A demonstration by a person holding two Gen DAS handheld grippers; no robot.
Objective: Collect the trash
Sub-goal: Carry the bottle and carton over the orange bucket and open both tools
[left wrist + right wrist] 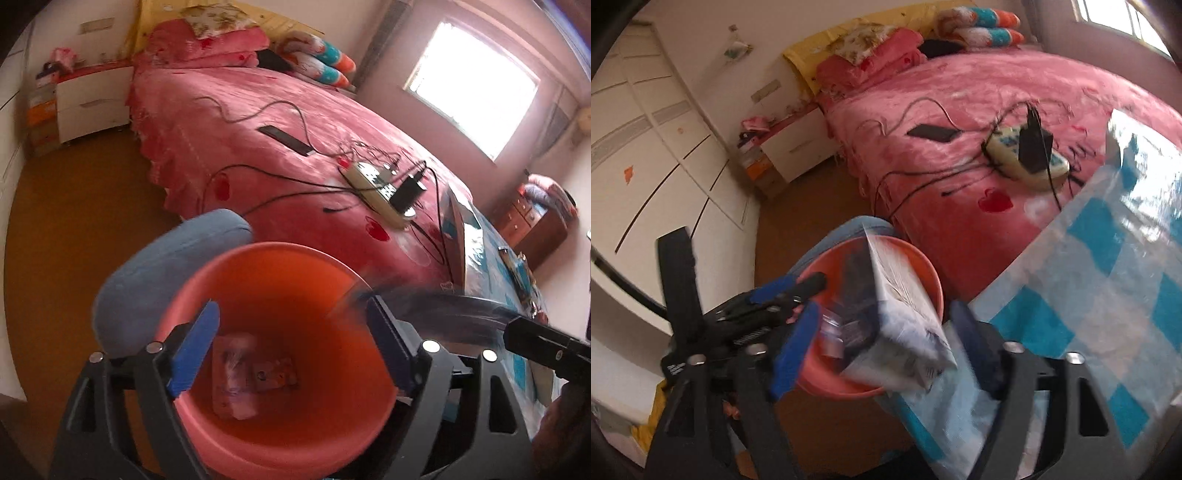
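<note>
The collecting looks well under way, by my reading: the bin [280,332], a salmon-coloured tub filling the lower middle of the left wrist view, already has trash at its bottom, a crumpled pale wrapper [234,376] and beside it, touching, a small orange printed packet [277,374]. In the right wrist view a box [905,332], white with dark print and badly blurred, sits tilted at the bin's mouth, one corner overhanging the near rim; whether it is falling in or lodged on the rim I cannot tell. The right gripper [882,350] is spread wide at lower centre, its blue fingers [792,354] standing either side of the box without pressing on it, so I judge the box let go. The left gripper [291,347] is also wide, its fingers over the bin's opening with nothing between them (the same dark blur of the box streaks in at the right rim in that view). Behind the bin is a blue cushion [166,266], and in the upper half of both views lies the pink bed [295,122] with a power strip [380,192], cables and a dark phone [288,140], none of which reads as trash. At lower right of the right wrist view is a table under a blue-checked cloth [1089,295]; no further trash shows on the part in view, so what remains is unclear.
</note>
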